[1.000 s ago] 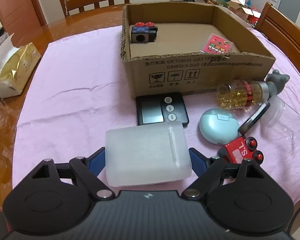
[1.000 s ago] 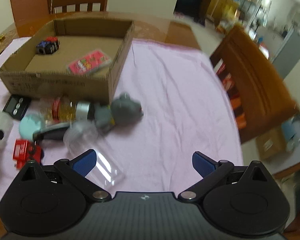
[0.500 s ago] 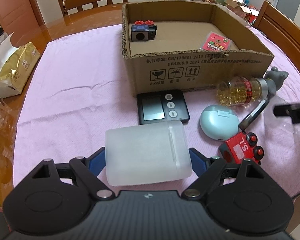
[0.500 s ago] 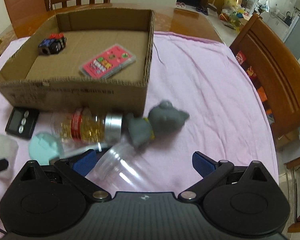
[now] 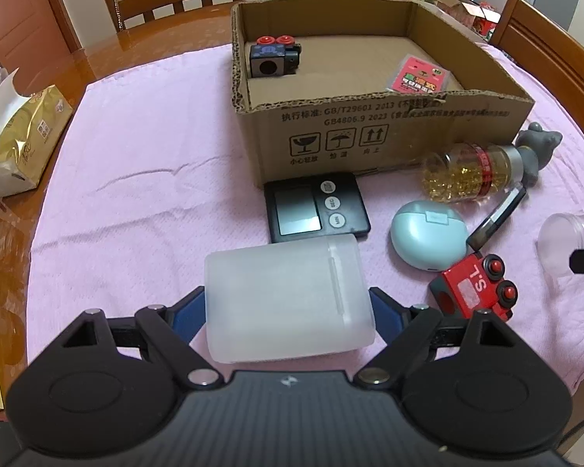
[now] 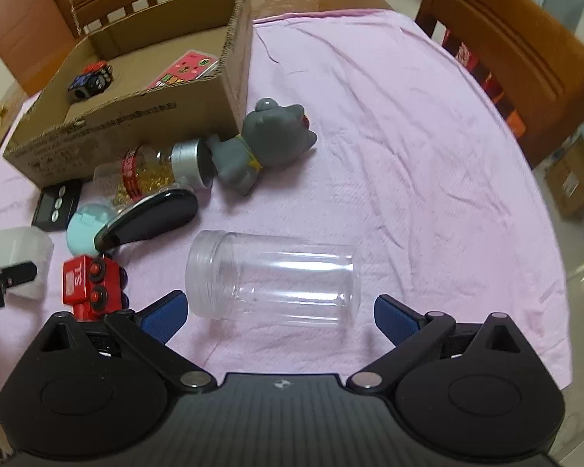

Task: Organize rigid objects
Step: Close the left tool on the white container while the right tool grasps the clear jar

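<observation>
Two grippers over a cluttered pink tablecloth [image 6: 389, 136], beside a cardboard box [image 5: 370, 132].

The left gripper [image 5: 288, 307] clasps a frosted white container [image 5: 284, 295]; the right gripper [image 6: 280, 311] stands wide, its pads apart from the clear jar [image 6: 272, 280] lying sideways between them.

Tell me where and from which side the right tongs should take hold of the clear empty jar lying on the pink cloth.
Probably the smooth mid-body of the clear jar, coming down from above. It lies on its side across the right tongs, threaded mouth toward the red toy train, closed base on the other side, so the pads would press on mouth and base. Rolling the wrist a quarter turn would let them close across its round wall instead.
</observation>
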### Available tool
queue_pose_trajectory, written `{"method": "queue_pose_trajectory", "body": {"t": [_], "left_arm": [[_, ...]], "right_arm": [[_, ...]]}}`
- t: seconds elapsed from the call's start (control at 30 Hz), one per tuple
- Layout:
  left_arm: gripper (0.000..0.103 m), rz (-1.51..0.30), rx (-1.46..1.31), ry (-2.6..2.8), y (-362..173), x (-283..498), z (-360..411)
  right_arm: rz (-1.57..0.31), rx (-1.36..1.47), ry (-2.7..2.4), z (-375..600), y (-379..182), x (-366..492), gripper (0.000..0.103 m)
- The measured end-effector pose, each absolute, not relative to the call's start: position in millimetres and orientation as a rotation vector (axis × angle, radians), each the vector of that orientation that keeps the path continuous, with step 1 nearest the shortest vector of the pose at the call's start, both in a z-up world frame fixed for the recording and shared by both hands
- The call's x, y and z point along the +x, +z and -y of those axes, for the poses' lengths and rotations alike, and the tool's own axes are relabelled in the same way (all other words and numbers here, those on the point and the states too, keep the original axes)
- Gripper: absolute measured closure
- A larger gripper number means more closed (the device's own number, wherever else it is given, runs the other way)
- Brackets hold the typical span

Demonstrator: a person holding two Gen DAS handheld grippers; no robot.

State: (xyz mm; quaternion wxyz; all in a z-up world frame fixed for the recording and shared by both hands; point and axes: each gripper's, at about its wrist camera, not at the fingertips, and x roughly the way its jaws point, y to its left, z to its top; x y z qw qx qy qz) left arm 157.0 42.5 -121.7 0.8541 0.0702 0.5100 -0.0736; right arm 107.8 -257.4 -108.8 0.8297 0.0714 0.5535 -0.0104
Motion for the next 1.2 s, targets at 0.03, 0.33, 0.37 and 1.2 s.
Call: {"method": "queue_pose_trajectory", "body": {"t": [0.03,0.33,0.37,1.2], "left_arm": [[0.017,-1.073,0.146,-0.154,-121.5,157.5,-42.5],[0.013,-1.083,0.133,-0.144,-119.7,163.6,-40.6],[0.013,-1.085,0.128,-0.143,-119.7,164.2,-40.9],[0.020,-1.121,0.117,-0.123,-119.5,173.9,-40.9]], "right_arm": [[-1.173,0.158,-0.015,256.6,-110.1,110.5,0.000],[-1.171,0.091,0.017,235.0,-113.7,131.3,0.000],[-1.173,0.086,0.020,233.1,-114.1,132.9,0.000],[-1.214,0.038,0.012,217.8,-118.7,148.2,0.008]]}}
